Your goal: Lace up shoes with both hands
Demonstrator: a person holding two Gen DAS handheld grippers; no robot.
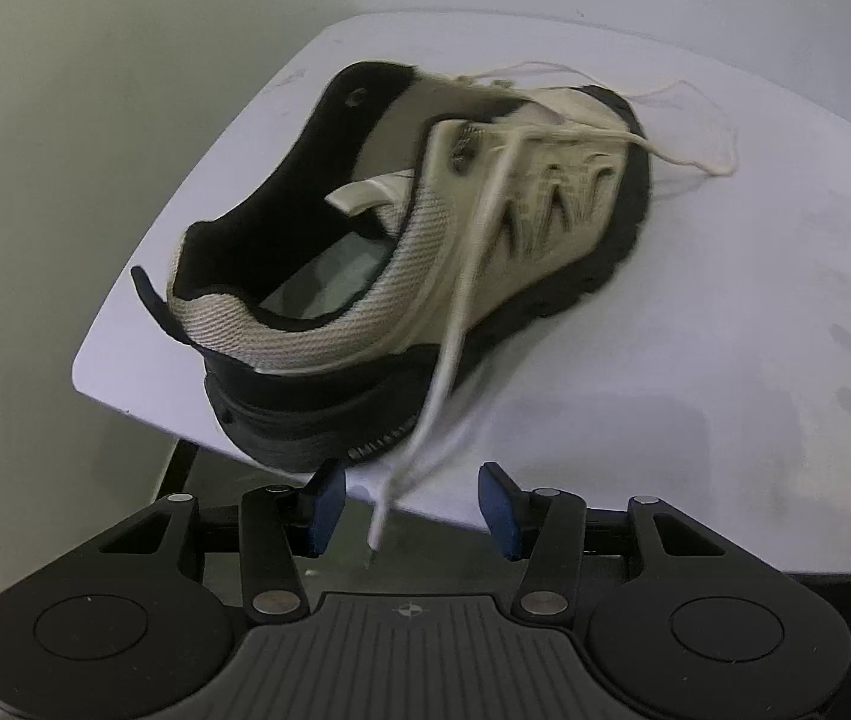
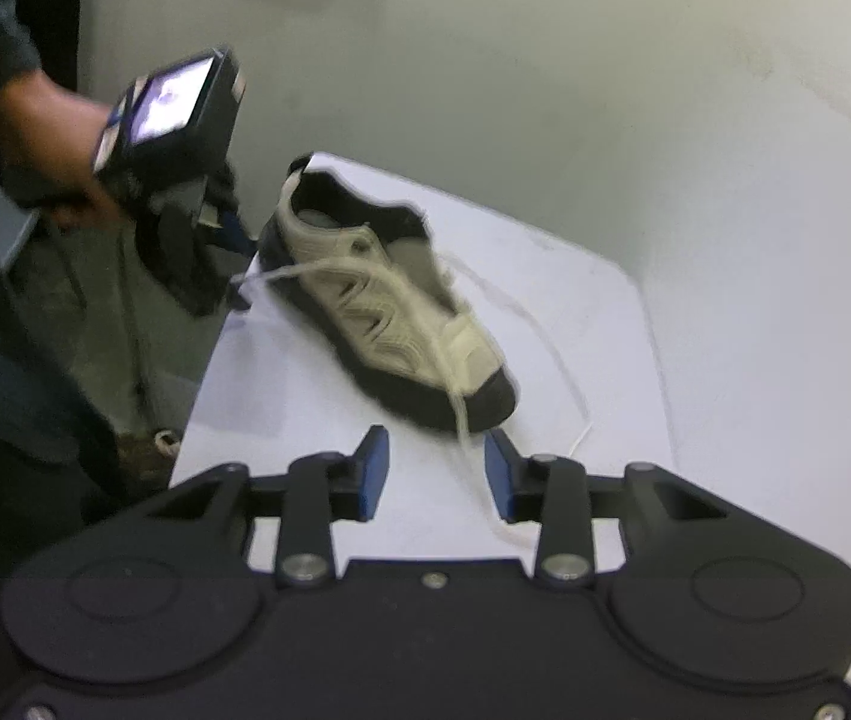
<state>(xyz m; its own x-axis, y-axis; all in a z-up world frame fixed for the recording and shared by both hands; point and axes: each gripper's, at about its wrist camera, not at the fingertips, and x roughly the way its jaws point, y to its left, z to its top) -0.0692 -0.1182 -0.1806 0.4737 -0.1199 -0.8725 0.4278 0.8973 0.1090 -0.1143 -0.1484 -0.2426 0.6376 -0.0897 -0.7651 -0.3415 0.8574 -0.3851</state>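
The beige shoe (image 1: pixel 425 228) lies on the white counter (image 1: pixel 725 360), heel hanging close to the counter's near corner and toe aimed away toward one o'clock in the left wrist view, so its long axis runs from seven to one. One lace end (image 1: pixel 455 324) trails from the upper eyelets down across the shoe's side toward six o'clock, and its tip (image 1: pixel 376 531) hangs between the blue pads of the left gripper (image 1: pixel 410 507), nearer the left pad (image 1: pixel 324 507) but touching neither; the jaws stand apart with nothing pinched. From the right wrist view the shoe (image 2: pixel 389 306) points its toe toward five o'clock, and the other lace end (image 2: pixel 461 414) runs off the toe down between the pads of the right gripper (image 2: pixel 434 477), also parted and not clamped on it, passing close by the right pad (image 2: pixel 500 480). The left gripper (image 2: pixel 227 276) shows there at ten o'clock, held in a hand (image 2: pixel 47 150) just off the heel. Each gripper sits nearest its own lace end, so the coming pinch probably turns on centring each strand between the pads before closing.
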